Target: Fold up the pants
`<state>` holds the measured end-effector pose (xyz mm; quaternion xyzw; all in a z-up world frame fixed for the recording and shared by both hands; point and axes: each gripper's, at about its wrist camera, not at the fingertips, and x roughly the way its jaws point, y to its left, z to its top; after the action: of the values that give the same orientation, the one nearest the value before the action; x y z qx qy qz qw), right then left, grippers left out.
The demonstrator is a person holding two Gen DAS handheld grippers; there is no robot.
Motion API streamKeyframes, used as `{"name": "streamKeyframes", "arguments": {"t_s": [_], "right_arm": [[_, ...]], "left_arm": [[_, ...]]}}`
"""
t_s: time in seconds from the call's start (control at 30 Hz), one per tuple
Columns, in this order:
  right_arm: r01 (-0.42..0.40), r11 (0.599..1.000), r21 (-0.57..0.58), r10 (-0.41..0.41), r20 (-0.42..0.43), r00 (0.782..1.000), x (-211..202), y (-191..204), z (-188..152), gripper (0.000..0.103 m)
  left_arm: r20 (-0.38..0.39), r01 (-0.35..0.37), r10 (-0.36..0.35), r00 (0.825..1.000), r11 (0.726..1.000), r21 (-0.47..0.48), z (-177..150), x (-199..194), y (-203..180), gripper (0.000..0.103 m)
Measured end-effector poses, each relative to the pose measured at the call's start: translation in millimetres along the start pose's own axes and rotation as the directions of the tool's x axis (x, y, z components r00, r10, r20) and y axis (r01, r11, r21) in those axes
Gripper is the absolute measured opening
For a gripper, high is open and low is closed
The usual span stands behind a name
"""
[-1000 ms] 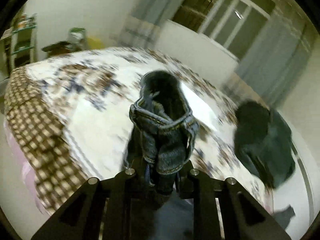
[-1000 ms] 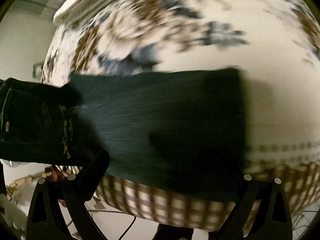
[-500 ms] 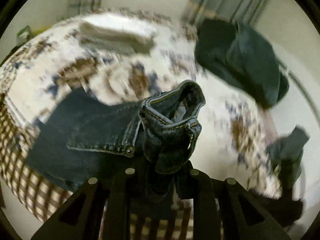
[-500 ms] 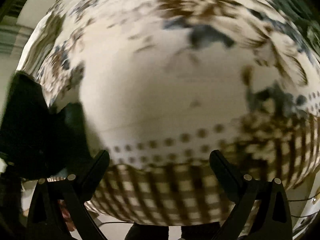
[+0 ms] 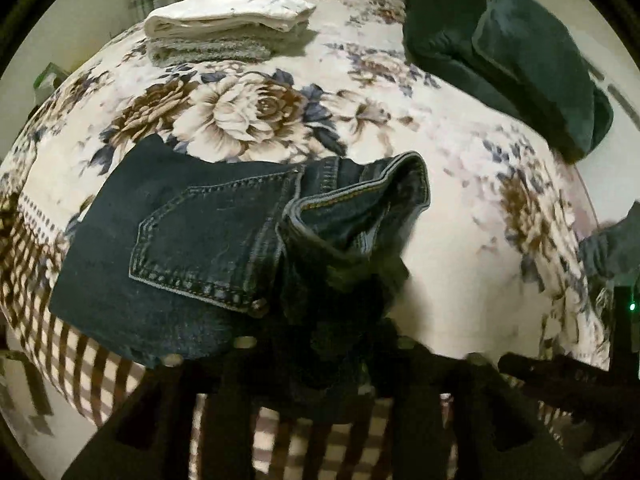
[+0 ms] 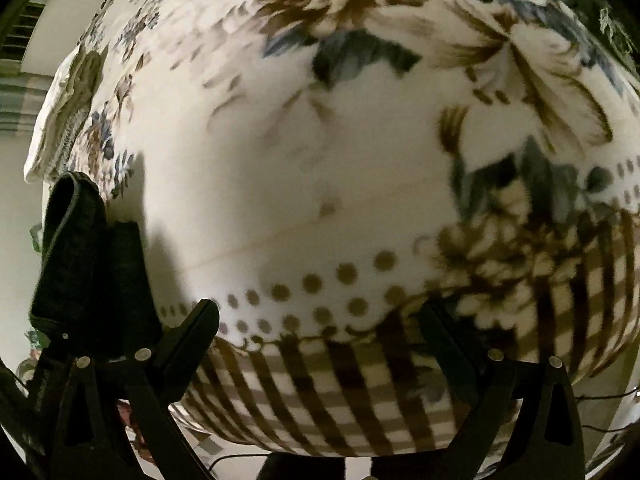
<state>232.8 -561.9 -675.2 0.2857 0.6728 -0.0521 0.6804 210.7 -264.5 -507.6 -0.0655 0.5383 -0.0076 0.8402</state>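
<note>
The jeans [image 5: 192,248] are laid on the bed [image 5: 460,208], folded into a bundle, the waistband pinched in the left gripper [image 5: 324,364]; final flattening appears outstanding. The right gripper [image 6: 320,320] is held wide apart (nothing gripped).

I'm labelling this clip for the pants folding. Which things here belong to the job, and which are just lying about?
Job:
- jeans, waistband end pinched
- left gripper, shut on them
- right gripper, open, holding nothing

Lying about:
- folded white and grey stack
- dark green garment
- floral bedspread underneath everything
</note>
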Motion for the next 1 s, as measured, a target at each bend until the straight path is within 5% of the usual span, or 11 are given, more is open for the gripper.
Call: {"name": "streamKeyframes", "arguments": {"t_s": [0.13, 0.53, 0.67, 0.83, 1.0], "right_arm": [[-0.003, 1.0, -0.022, 0.003, 0.011, 1.0, 0, 11, 0, 0.102], [-0.024, 0.998, -0.05, 0.025, 0.029, 0.999, 1, 40, 5, 0.102], [-0.093, 0.994, -0.061, 0.094, 0.016, 0.995, 6, 60, 7, 0.102], [-0.271, 0.961, -0.064, 0.271, -0.005, 0.963, 22, 102, 15, 0.102], [-0.373, 0.927, 0.044, 0.376, -0.131, 0.917, 77, 131, 20, 0.102]], "left_arm": [[-0.028, -0.002, 0.003, 1.0, 1.0, 0.024, -1, -9, -16, 0.077], [-0.042, -0.094, 0.096, 0.994, 0.995, 0.042, -5, -28, -15, 0.079], [-0.043, -0.108, 0.11, 0.993, 0.994, 0.035, -3, -28, -2, 0.079], [-0.06, -0.102, 0.1, 0.993, 0.994, -0.032, 1, -38, 33, 0.079], [-0.059, -0.208, 0.201, 0.978, 0.968, -0.141, 17, -48, 112, 0.079]]}}
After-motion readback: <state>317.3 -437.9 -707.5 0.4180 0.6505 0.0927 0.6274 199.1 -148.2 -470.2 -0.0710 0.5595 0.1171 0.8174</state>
